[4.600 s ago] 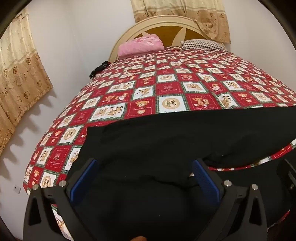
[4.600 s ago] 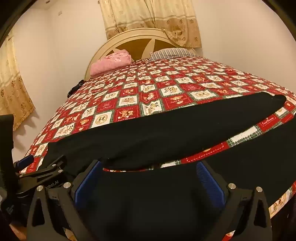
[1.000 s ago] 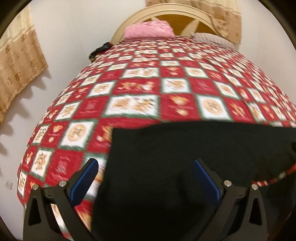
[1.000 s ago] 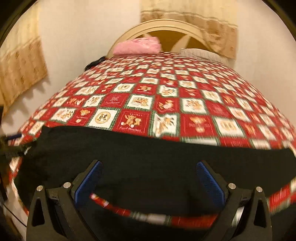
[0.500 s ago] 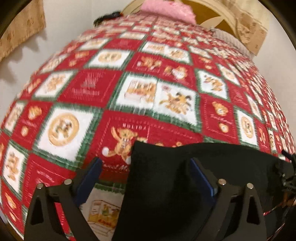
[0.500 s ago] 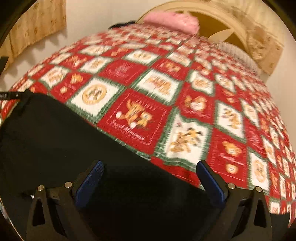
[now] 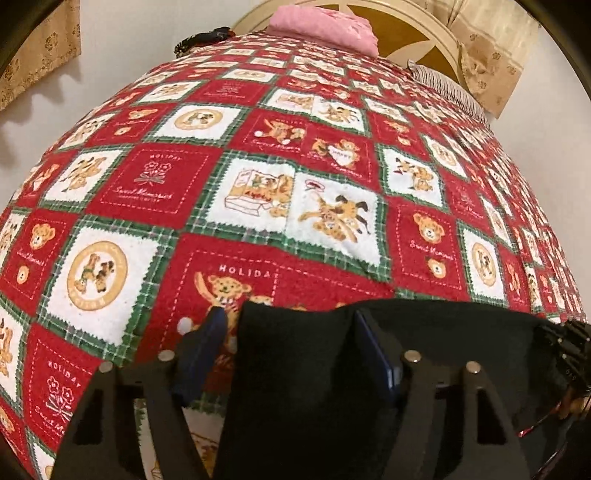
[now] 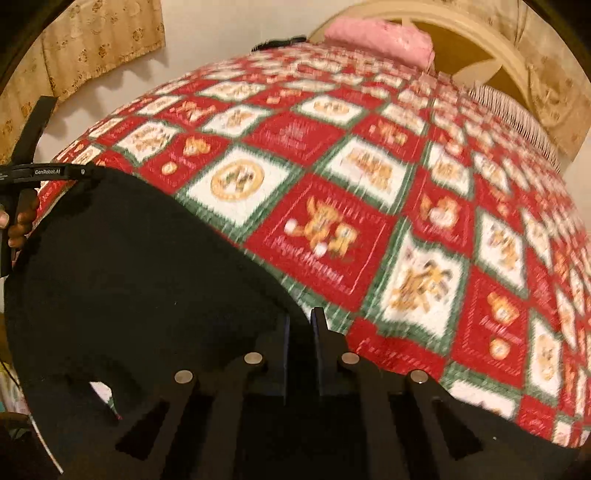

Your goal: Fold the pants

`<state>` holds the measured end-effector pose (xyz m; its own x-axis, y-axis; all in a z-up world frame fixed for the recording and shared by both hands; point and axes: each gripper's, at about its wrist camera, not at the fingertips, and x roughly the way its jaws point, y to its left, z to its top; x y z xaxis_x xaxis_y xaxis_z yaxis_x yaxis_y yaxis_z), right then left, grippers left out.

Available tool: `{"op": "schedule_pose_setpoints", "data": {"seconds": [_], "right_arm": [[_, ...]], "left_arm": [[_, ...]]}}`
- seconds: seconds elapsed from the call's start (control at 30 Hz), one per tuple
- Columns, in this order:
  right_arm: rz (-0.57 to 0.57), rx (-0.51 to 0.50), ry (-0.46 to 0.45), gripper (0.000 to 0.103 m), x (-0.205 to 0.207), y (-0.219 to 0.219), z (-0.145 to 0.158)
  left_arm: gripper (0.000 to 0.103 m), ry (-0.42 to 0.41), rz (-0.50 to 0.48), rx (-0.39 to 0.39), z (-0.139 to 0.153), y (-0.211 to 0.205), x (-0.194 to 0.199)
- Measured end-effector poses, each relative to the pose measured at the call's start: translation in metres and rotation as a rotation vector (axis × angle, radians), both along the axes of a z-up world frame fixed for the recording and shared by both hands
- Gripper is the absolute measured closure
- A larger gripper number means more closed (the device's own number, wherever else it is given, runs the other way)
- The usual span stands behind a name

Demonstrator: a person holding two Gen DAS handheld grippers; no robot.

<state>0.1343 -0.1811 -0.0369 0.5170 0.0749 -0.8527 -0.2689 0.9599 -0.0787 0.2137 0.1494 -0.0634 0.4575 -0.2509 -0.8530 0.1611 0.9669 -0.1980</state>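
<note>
The black pants [image 7: 303, 373] lie on the near part of the red patchwork bedspread [image 7: 295, 184]. In the left wrist view my left gripper [image 7: 290, 325] is partly closed, with the pants' edge between its blue-padded fingers, still apart. In the right wrist view my right gripper [image 8: 299, 325] has its fingers nearly together, pinched on the pants' edge [image 8: 147, 277]. The left gripper's body [image 8: 40, 173] shows at that view's far left, at the other end of the pants. The right gripper's body [image 7: 569, 343] shows at the left view's right edge.
A pink pillow [image 7: 325, 26] and a striped pillow [image 7: 450, 88] lie by the cream headboard [image 7: 417, 33] at the far end. Beige curtains [image 8: 85, 55] hang on the walls. The bedspread [image 8: 406, 221] stretches beyond the pants.
Both grippers have dropped low to the pants' far edge. The right gripper has closed on the cloth. The left gripper's fingers have narrowed around the edge.
</note>
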Motion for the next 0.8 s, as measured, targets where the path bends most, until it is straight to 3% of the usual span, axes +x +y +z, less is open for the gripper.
{"op": "schedule_pose_setpoints", "data": {"seconds": [0.03, 0.1, 0.13, 0.23, 0.33, 0.37, 0.43, 0.47, 0.5, 0.57, 0.67, 0.8], "right_arm": [[0.008, 0.005, 0.006, 0.081, 0.003, -0.001, 0.001], [0.031, 0.036, 0.040, 0.048, 0.008, -0.004, -0.001], [0.035, 0.041, 0.047, 0.042, 0.008, -0.005, -0.002], [0.042, -0.015, 0.025, 0.039, 0.011, -0.005, -0.005], [0.019, 0.029, 0.025, 0.039, 0.020, -0.017, -0.010], [0.022, 0.052, 0.061, 0.040, 0.023, -0.020, -0.016], [0.047, 0.085, 0.068, 0.052, 0.022, -0.021, -0.018], [0.084, 0.112, 0.073, 0.079, 0.018, -0.021, -0.016], [0.094, 0.124, 0.079, 0.095, 0.016, -0.020, -0.014], [0.098, 0.093, 0.073, 0.098, 0.010, -0.015, -0.012], [0.080, 0.061, 0.035, 0.100, 0.005, -0.011, -0.003], [0.030, 0.107, -0.086, 0.100, -0.008, -0.012, 0.042]], "left_arm": [[0.030, 0.002, -0.001, 0.006, -0.001, -0.001, 0.001], [0.028, 0.003, -0.004, 0.015, -0.002, -0.003, 0.002], [0.027, 0.004, -0.008, 0.015, -0.002, -0.003, 0.002], [0.024, 0.005, -0.005, 0.009, -0.002, -0.003, 0.003], [0.018, -0.003, -0.011, 0.015, -0.005, -0.006, 0.007], [0.018, -0.008, -0.011, 0.024, -0.006, -0.008, 0.007], [0.019, -0.030, -0.018, 0.048, -0.006, -0.011, 0.005], [0.027, -0.041, -0.023, 0.054, -0.006, -0.012, 0.003], [0.044, -0.062, -0.029, 0.061, -0.005, -0.012, 0.001], [0.057, -0.072, -0.047, 0.045, -0.003, -0.011, 0.000], [0.089, -0.045, -0.030, -0.043, 0.005, -0.005, 0.008], [0.089, -0.104, -0.004, -0.080, 0.033, -0.003, 0.001]]}}
